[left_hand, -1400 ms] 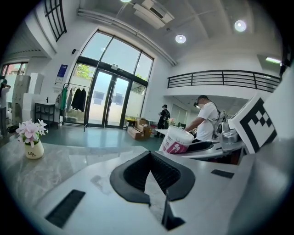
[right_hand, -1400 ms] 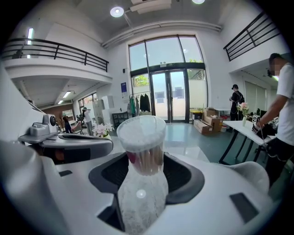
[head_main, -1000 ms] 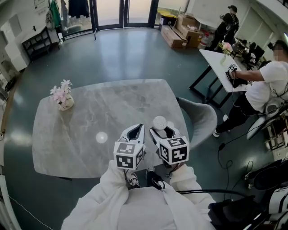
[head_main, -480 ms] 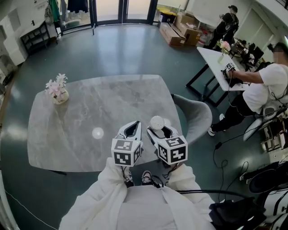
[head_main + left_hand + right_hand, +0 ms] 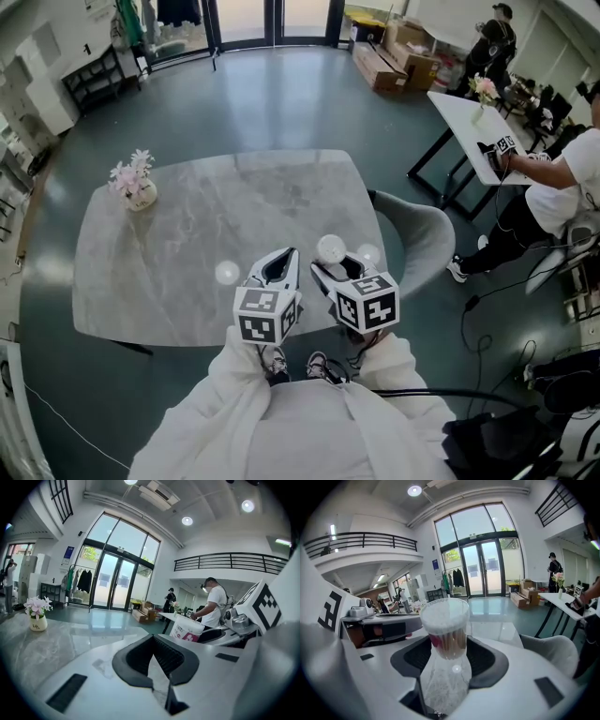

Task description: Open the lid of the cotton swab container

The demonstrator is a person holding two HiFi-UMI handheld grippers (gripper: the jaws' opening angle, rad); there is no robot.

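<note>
Hold the cotton swab container (image 5: 331, 249) firm and upright in the right gripper (image 5: 330, 268), clamped low on its body, twelve o'clock from the cube (image 5: 367, 302). Spread the left gripper (image 5: 152, 641), shut tight on nothing at the container's nine o'clock. Then pinch the lid (image 5: 444, 609) squarely and lift straight, to avoid spilling swabs.

A grey marble-patterned table (image 5: 234, 211) with rounded corners stands on a dark teal floor (image 5: 272, 103). Near its far left corner sits a small pale pot of pink flowers (image 5: 134, 185). A grey upholstered chair (image 5: 424, 246) is drawn up at the table's right edge. Further right, a person in a white shirt (image 5: 562, 178) leans at a white rectangular table (image 5: 464, 122). Brown cardboard boxes (image 5: 394, 61) lie beyond.
</note>
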